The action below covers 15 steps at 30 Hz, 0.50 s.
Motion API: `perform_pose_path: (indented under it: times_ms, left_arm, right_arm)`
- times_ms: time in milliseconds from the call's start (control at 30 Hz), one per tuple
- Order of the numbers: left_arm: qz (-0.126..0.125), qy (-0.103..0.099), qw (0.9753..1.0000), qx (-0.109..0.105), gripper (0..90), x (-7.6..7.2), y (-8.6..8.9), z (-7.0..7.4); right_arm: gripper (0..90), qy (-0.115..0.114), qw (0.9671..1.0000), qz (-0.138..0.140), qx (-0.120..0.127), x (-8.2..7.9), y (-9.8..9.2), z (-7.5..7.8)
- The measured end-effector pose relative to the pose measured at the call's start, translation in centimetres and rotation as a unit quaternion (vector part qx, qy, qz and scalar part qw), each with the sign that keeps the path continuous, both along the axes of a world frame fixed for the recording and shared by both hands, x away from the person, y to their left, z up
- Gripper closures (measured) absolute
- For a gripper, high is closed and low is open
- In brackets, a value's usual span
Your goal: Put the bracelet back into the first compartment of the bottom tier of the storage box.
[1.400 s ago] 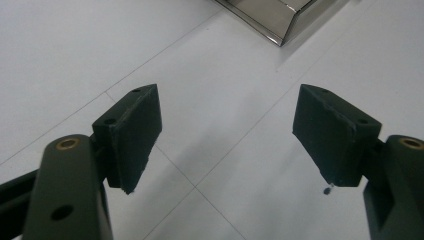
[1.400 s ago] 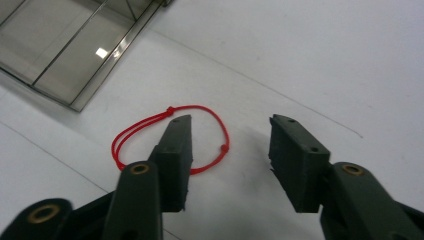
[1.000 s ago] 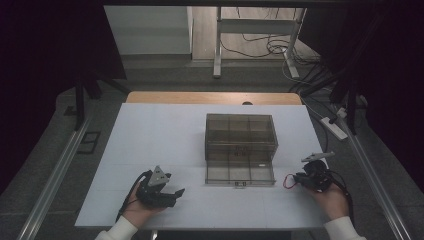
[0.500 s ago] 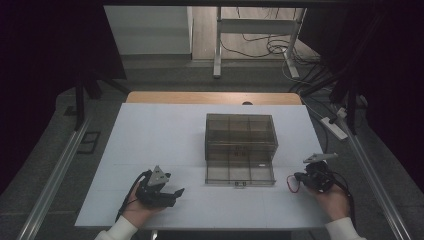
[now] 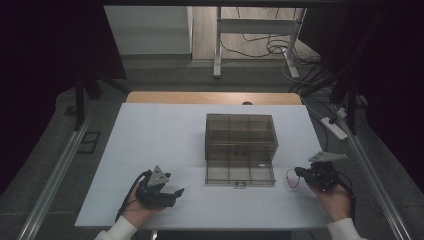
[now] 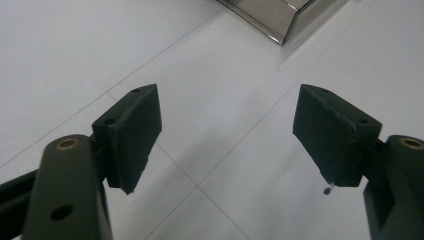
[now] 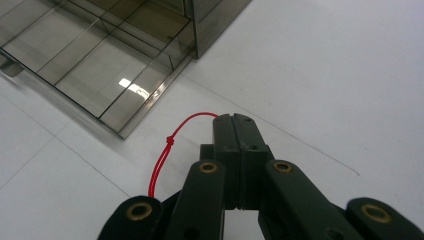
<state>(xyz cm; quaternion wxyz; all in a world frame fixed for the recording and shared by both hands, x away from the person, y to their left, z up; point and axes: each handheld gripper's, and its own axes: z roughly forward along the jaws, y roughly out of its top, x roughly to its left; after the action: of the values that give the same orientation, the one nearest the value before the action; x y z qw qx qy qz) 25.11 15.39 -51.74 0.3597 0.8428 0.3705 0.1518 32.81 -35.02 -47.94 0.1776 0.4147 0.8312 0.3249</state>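
A smoky clear compartment box stands mid-table, its flat divided lid lying open toward me. My right gripper rests on the table just right of the lid and is shut on a thin red string. In the right gripper view the red string loops out left of the closed tips, and the lid lies beyond it. My left gripper lies open at the front left. Its pads stand wide apart over bare table, with the box corner farther off.
The white tabletop has faint seam lines. A wooden strip runs along its far edge. Metal rails flank both sides, and a power strip sits off the right edge. Cables lie on the floor behind.
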Motion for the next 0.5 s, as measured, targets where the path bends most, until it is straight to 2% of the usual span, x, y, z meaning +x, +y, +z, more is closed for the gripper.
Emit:
perform_pose_path:
  times_ms: [267, 500]
  left_arm:
    - [0.002, 0.001, 1.0, -0.001, 26.2, 0.02, 0.04, -0.03]
    - [0.002, 0.002, 1.0, -0.001, 26.2, 0.03, 0.1, -0.04]
  right_arm:
    - [88.9, -0.011, 0.9996, 0.003, 0.025, -0.13, -0.23, 0.27]
    - [88.9, -0.026, 0.999, 0.011, 0.036, -0.35, 0.22, 0.47]
